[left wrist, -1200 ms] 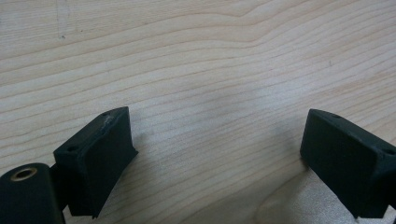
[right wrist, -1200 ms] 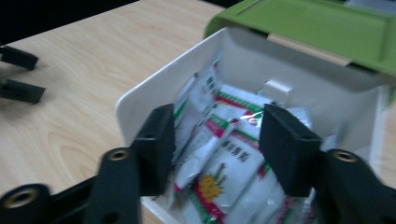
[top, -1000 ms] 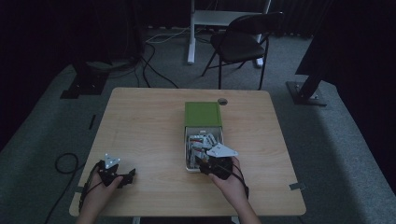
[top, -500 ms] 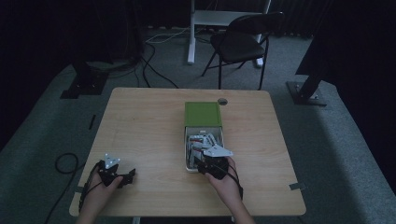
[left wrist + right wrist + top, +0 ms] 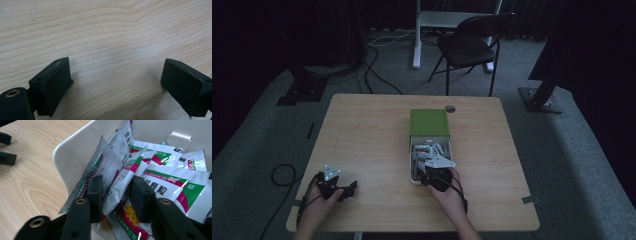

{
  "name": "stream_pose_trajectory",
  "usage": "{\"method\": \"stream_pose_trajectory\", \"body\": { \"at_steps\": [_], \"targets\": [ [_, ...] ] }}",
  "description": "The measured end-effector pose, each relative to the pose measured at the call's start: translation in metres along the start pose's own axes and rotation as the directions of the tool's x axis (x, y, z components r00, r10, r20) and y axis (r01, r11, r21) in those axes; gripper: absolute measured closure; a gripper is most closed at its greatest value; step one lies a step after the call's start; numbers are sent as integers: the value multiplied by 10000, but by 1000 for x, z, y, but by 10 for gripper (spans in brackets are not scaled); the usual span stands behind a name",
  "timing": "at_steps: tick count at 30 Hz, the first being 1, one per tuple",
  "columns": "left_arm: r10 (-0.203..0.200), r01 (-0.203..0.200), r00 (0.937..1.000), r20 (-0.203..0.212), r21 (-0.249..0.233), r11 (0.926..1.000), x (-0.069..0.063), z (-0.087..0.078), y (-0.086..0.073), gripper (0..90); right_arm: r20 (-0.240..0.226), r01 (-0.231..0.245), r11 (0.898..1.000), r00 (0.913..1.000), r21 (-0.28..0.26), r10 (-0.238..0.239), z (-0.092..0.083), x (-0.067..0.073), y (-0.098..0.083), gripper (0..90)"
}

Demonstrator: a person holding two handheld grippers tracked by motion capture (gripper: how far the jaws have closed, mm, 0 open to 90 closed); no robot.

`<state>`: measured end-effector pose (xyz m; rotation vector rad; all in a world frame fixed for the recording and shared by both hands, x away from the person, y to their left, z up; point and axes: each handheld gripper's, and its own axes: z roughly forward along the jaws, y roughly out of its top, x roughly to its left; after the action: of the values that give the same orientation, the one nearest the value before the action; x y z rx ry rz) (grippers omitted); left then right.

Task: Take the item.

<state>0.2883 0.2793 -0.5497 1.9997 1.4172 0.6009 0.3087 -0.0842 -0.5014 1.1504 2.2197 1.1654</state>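
Box (image 5: 75, 152) w/ sachets (image 5: 160, 187), right gripper (image 5: 115, 192) closing on one sachet (image 5: 117, 187)

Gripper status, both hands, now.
Left gripper: open, nothing between the jaws, just above the table.
Right gripper: jaws have just been closing around a sachet in the white box; a firm grip cannot be told.

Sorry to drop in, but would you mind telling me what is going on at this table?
A person works with a tool in each hand at a wooden table. The right tool is reaching into an open white box full of sachets, and its jaws have just been closing around one upright sachet near the box's wall. The left tool sits open over bare wood, holding nothing. A green lid lies at the box's far end.
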Motion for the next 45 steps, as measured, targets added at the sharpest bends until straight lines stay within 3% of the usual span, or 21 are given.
{"method": "stream_pose_trajectory", "body": {
  "at_steps": [9, 24, 36, 45],
  "targets": [
    [29, -29, 10000, 1, 25, 10000, 0, 0, 0, 101, 49, -250, 9996, 9997, 155, 250, 1, 1, -2, 766],
    [1, -1, 10000, 2, 0, 10000, 0, 0, 0, 101, -197, -692, 9976, 9974, 49, 693, -12, 2, 5, 857],
    [-19, 19, 10000, 0, -17, 10000, 0, 0, 0, 101, -164, -885, 9937, 9960, -694, 875, -30, 0, 16, 865],
    [-41, 41, 10000, 1, -35, 10000, 0, 0, 0, 101, -289, -1303, 9830, 9914, -1293, 1276, -50, -12, 26, 865]
  ]
}}
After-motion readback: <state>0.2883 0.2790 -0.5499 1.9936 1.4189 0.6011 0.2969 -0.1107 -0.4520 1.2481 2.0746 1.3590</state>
